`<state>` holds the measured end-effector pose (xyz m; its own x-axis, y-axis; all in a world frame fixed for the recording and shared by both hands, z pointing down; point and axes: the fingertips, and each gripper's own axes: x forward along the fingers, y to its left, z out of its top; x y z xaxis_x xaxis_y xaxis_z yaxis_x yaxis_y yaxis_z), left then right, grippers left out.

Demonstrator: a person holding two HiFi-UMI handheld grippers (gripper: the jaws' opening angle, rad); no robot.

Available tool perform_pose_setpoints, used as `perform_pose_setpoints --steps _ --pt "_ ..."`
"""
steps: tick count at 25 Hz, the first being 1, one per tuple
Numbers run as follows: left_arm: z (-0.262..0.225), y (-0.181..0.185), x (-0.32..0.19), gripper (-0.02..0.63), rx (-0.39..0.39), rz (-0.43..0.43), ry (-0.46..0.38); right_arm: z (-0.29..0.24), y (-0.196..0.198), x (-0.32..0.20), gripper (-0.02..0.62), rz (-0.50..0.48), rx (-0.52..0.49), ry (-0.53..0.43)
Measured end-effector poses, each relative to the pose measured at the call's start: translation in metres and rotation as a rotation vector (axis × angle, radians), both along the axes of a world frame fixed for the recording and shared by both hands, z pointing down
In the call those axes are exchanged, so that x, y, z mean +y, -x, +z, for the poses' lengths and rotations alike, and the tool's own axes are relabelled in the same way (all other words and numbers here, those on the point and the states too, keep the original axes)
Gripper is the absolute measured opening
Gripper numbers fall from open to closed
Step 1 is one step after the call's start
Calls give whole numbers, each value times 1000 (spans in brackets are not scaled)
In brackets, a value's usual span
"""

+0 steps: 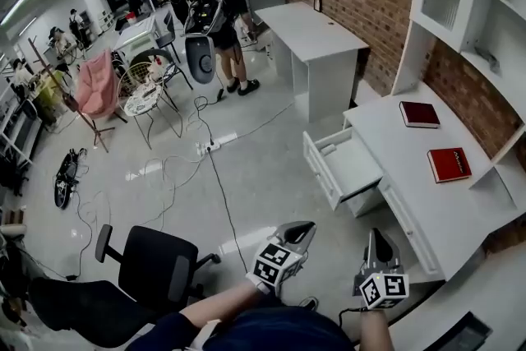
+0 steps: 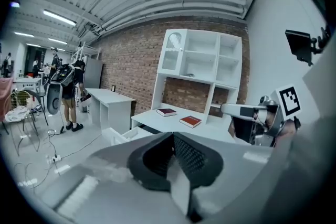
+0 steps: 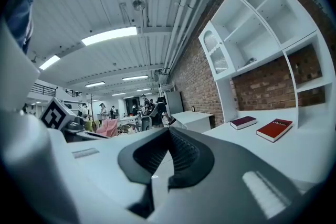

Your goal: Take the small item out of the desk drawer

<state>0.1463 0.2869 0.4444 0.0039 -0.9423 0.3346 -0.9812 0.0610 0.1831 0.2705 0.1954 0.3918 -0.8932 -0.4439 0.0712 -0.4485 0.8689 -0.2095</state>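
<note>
The white desk (image 1: 427, 201) stands at the right against the brick wall, and its top drawer (image 1: 345, 170) is pulled open toward the room. I can make out no small item inside the drawer. My left gripper (image 1: 302, 229) hovers over the floor in front of the desk, shut with nothing in it. Just right of it, near the desk's front corner, my right gripper (image 1: 378, 237) is also shut and empty. In the left gripper view the shut left gripper (image 2: 172, 137) points toward the drawer (image 2: 119, 135). The right gripper (image 3: 168, 131) looks level along the desk.
Two red books (image 1: 419, 113) (image 1: 449, 164) lie on the desk under the white shelf unit (image 1: 472, 4). A black office chair (image 1: 152, 263) stands at the lower left. Cables and a power strip (image 1: 209, 146) cross the floor. A second white desk (image 1: 311, 41) and several people are farther back.
</note>
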Motion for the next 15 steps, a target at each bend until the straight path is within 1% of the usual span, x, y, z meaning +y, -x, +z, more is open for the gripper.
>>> perform_pose_setpoints --steps 5,8,12,15 --pt "-21 51 11 5 -9 -52 -61 -9 34 -2 3 24 -19 12" --pt "-26 84 24 5 -13 -73 -85 -18 57 -3 3 48 -20 -8" --pt "-19 130 42 5 -14 -92 -99 -32 85 -6 3 89 -18 -50" --pt "-23 165 50 5 -8 -120 -120 -35 100 -8 3 120 -12 -72"
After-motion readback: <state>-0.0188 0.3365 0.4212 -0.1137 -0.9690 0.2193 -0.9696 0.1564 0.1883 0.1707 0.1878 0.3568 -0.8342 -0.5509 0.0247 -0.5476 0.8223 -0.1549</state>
